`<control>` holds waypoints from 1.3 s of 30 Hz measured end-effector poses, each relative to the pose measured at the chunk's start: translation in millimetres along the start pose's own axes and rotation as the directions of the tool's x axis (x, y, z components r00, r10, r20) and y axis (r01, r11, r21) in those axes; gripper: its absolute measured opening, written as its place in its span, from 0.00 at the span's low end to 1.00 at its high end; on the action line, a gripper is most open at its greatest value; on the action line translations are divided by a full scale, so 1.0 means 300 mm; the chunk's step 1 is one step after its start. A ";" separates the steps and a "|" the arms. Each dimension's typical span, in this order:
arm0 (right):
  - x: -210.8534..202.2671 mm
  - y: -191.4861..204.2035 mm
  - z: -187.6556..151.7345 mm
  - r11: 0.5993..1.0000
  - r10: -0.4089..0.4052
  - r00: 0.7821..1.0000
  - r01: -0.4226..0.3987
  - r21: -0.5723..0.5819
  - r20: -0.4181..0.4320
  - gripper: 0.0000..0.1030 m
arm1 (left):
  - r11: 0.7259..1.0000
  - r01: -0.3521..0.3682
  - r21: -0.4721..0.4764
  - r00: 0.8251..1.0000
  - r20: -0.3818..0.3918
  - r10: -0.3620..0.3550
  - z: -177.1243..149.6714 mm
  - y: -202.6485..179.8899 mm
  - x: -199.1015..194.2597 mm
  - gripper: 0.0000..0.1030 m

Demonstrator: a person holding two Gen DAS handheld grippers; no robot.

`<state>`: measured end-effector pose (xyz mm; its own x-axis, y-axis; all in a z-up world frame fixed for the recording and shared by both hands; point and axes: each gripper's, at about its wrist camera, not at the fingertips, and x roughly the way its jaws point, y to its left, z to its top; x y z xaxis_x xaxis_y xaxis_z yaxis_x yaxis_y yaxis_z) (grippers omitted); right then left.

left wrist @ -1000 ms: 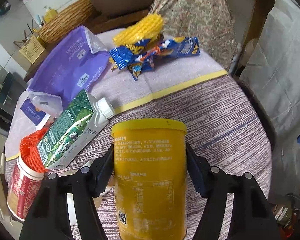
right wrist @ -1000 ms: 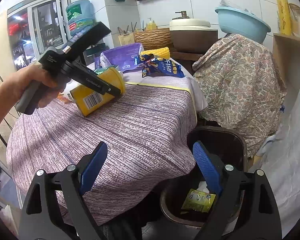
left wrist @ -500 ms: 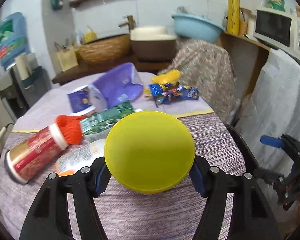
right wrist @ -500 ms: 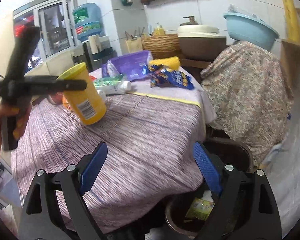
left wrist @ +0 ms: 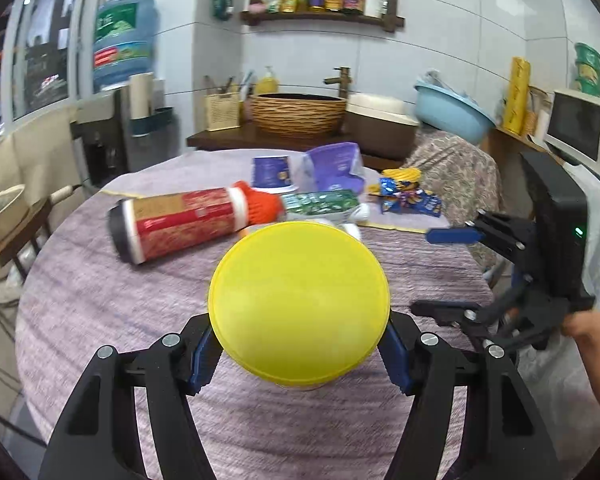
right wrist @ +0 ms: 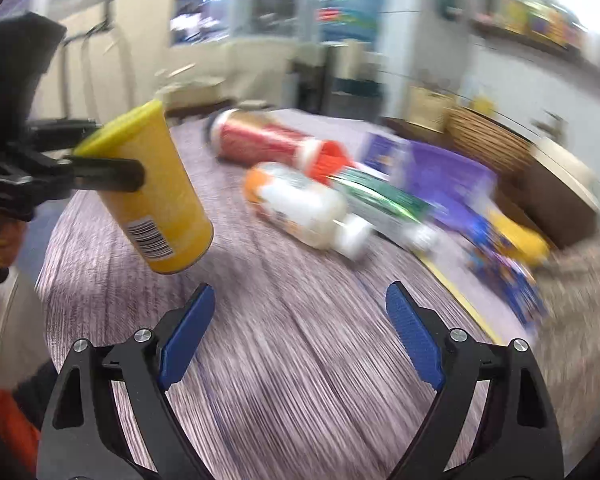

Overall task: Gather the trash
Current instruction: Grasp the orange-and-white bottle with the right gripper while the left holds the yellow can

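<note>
Motion blur is smearing the right wrist view: the labels on the white bottle [right wrist: 306, 204] and green carton [right wrist: 380, 204] are unreadable. The yellow can [left wrist: 299, 307] is showing only its lid in the left wrist view, hiding its body and the left gripper [left wrist: 299, 354] pads' contact faces. Both gripper bodies are running off the lower edges.

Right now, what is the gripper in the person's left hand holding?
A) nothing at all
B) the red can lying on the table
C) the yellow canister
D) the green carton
C: the left gripper has its blue pads pressed on both sides of the yellow canister, and the right wrist view shows it lifted clear of the table, while the red can and green carton lie there untouched.
</note>
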<state>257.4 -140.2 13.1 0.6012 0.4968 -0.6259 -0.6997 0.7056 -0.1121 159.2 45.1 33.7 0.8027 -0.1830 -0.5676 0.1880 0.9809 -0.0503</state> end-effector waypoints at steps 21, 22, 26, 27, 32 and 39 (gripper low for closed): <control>0.544 0.153 0.296 0.777 -0.150 0.925 -0.109 -0.620 -0.350 0.64 | 0.996 -0.054 -0.077 0.999 0.002 0.054 -0.089 0.127 -0.083 0.64; 0.554 0.159 0.295 0.769 -0.165 0.923 -0.101 -0.632 -0.348 0.63 | 0.995 -0.056 -0.083 0.998 0.002 0.057 -0.090 0.133 -0.085 0.64; 0.571 0.151 0.296 0.772 -0.190 0.919 -0.078 -0.631 -0.346 0.63 | 0.994 -0.057 -0.095 0.998 0.004 0.058 -0.093 0.144 -0.094 0.64; 0.571 0.149 0.297 0.775 -0.193 0.919 -0.072 -0.628 -0.343 0.63 | 0.994 -0.058 -0.095 0.998 0.004 0.058 -0.095 0.144 -0.096 0.64; 0.515 0.161 0.298 0.786 -0.205 0.940 -0.007 -0.618 -0.272 0.62 | 0.993 -0.073 -0.092 0.997 0.010 0.074 -0.107 0.136 -0.105 0.64; 0.332 0.132 0.290 0.871 -0.160 0.977 0.073 -0.485 -0.141 0.61 | 0.992 -0.066 -0.112 0.998 0.011 0.068 -0.110 0.133 -0.113 0.64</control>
<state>323.1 -18.9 13.5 0.6452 0.3012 -0.7022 -0.7531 0.4058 -0.5178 120.8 92.6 23.6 0.8196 -0.1168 -0.5609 0.0700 0.9921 -0.1044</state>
